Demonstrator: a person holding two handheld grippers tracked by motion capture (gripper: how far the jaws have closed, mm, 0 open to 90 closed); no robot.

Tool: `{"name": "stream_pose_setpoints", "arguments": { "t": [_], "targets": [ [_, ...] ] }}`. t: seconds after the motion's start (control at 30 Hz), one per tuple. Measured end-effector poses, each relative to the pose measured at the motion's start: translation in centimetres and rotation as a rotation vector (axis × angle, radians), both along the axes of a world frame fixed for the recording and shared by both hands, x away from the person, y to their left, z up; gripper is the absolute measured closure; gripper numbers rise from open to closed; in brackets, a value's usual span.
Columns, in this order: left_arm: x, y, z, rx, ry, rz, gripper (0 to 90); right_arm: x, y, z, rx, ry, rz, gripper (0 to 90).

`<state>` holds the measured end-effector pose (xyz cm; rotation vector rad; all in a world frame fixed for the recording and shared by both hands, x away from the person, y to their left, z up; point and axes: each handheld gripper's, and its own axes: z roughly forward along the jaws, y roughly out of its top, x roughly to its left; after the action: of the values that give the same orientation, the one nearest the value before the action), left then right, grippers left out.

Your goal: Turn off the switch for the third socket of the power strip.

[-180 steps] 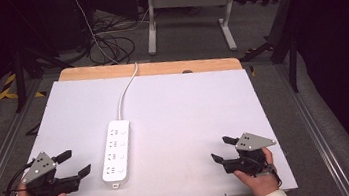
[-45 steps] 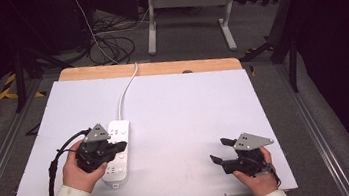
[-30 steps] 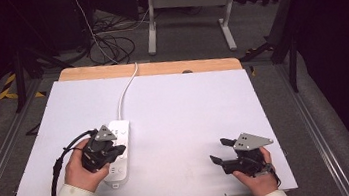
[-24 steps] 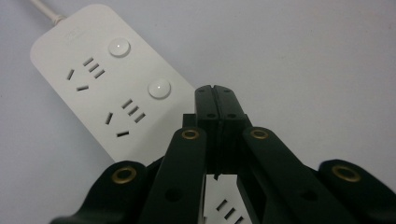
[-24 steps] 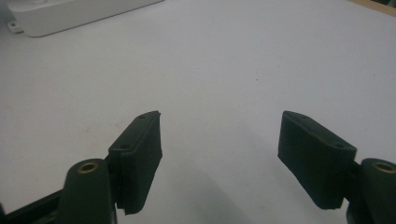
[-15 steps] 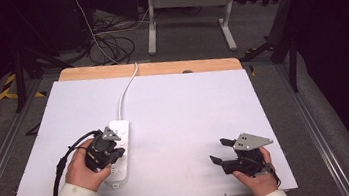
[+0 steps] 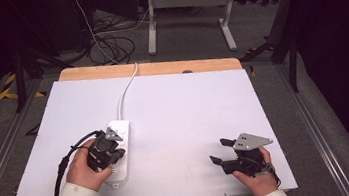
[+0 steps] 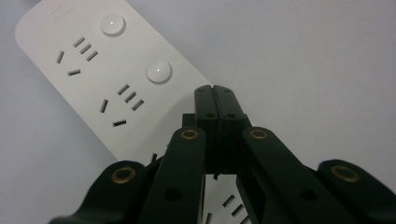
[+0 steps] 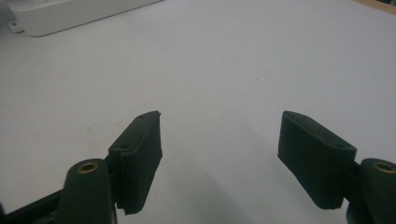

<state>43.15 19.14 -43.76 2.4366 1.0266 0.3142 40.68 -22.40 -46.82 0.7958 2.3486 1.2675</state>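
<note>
While its jaws press flat together with nothing between them, the left gripper (image 8: 215, 95) sits tip-down over the white power strip (image 8: 107, 79), beside a round button (image 8: 159, 71). Seen from above, that strip (image 7: 122, 129) lies on the white table (image 7: 188, 106) at about 8 o'clock from the middle, its cord running toward 12. At 4 o'clock the right gripper (image 9: 219, 135) rests with jaws spread wide, holding nothing.
</note>
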Motion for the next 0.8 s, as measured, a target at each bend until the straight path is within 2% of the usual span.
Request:
{"name": "stream_pose_setpoints", "arguments": {
  "t": [0.17,0.4,0.5,0.8],
  "targets": [
    [0.05,0.0,-0.11,-0.001,0.012,0.0,90.0,-0.03,-0.01,0.02,-0.002,-0.001,-0.001,30.5],
    [-0.01,-0.03,-0.28,-0.003,0.005,0.005,90.0,-0.04,0.01,0.01,-0.002,0.0,0.001,30.9],
    [-0.04,0.05,-0.35,-0.016,0.01,0.011,90.0,-0.04,0.01,0.01,-0.003,0.001,0.0,30.9],
    [-0.06,0.03,-0.35,-0.01,0.007,0.012,90.0,-0.05,0.04,-0.01,-0.004,0.0,0.001,30.9]
  ]
}}
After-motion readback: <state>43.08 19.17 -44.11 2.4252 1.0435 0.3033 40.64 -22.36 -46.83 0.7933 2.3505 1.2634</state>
